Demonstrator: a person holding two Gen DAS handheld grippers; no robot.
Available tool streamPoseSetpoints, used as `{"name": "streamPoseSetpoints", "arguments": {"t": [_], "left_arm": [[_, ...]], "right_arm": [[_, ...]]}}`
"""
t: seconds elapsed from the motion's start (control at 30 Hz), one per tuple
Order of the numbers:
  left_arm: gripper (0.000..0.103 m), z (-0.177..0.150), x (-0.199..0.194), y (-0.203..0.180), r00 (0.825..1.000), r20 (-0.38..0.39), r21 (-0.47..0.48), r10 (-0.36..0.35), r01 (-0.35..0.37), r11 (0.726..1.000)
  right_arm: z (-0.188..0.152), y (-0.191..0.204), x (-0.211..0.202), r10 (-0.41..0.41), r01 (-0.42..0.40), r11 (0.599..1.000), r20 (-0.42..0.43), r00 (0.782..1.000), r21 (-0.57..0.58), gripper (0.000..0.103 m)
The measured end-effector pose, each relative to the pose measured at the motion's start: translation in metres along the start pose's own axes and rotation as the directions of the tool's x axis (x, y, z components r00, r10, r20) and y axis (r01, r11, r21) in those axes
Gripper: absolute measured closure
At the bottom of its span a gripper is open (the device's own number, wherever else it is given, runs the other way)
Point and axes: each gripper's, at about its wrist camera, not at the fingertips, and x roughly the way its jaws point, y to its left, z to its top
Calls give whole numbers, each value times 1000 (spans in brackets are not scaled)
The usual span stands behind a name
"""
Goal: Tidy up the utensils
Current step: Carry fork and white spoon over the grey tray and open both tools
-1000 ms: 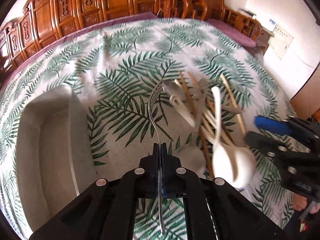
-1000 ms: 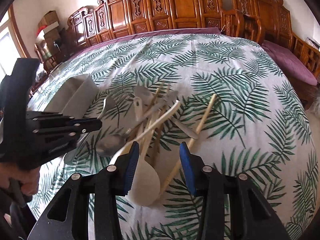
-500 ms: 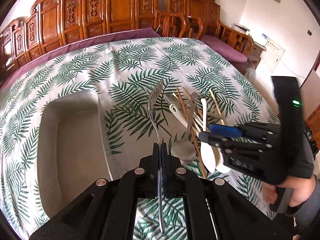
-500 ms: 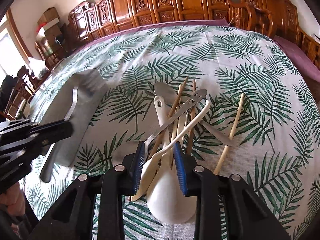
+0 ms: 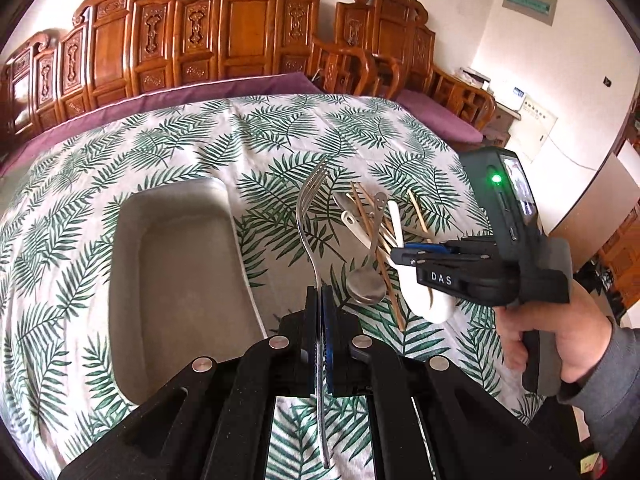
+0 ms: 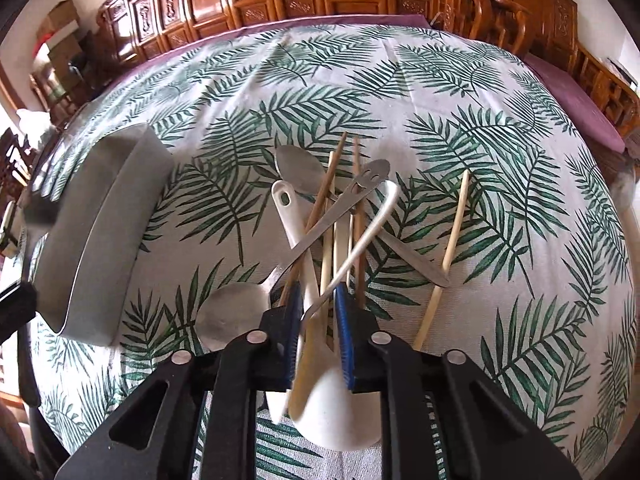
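Note:
My left gripper (image 5: 322, 292) is shut on the handle of a metal fork (image 5: 308, 216), held in the air with its tines pointing away, beside the grey tray (image 5: 180, 272). Right of it lies a pile of utensils: a metal spoon (image 5: 366, 288), white spoons (image 5: 428, 304) and wooden chopsticks. My right gripper (image 6: 318, 316) points down into this pile and its jaws are closing. Two white spoon handles (image 6: 312, 280) and a chopstick lie between the blue pads. The large white spoon bowl (image 6: 332, 412) sits under the gripper.
The table wears a palm-leaf cloth (image 6: 500, 140). The grey tray (image 6: 104, 220) holds nothing and lies left of the pile. One pale chopstick (image 6: 444, 256) lies apart on the right. Carved wooden chairs (image 5: 240, 40) line the far side. A person's hand (image 5: 560, 340) holds the right gripper.
My left gripper has risen and pulled back with the fork, so more of the tray shows. My right gripper has come down onto the pile and its jaws have narrowed around the white spoon handles.

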Motion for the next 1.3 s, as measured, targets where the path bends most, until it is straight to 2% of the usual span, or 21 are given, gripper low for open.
{"name": "streamPoseSetpoints", "arguments": {"t": [0.17, 0.27, 0.4, 0.8, 1.03, 1.3], "left_arm": [[101, 0, -11, 13, 1000, 20, -18, 2, -1, 1000], [101, 0, -15, 21, 1000, 31, -29, 4, -3, 1000], [101, 0, -19, 30, 999, 39, -43, 12, -10, 999], [101, 4, -14, 68, 998, 24, -100, 66, -63, 993], [101, 11, 0, 90, 996, -2, -129, 89, -89, 988], [101, 17, 22, 104, 994, -31, -140, 109, -112, 984]], "right_arm": [[1, -1, -2, -61, 61, 998, -10, 998, 22, 93], [0, -2, -8, -64, 64, 997, 1, 998, 35, 97], [-2, 2, -22, -66, 66, 998, 30, 997, 24, 98], [4, 43, -67, 33, -28, 999, 108, 994, -45, 97], [8, 77, -77, 78, -65, 992, 129, 989, -106, 97], [13, 98, -74, 114, -97, 988, 132, 985, -124, 97]]}}
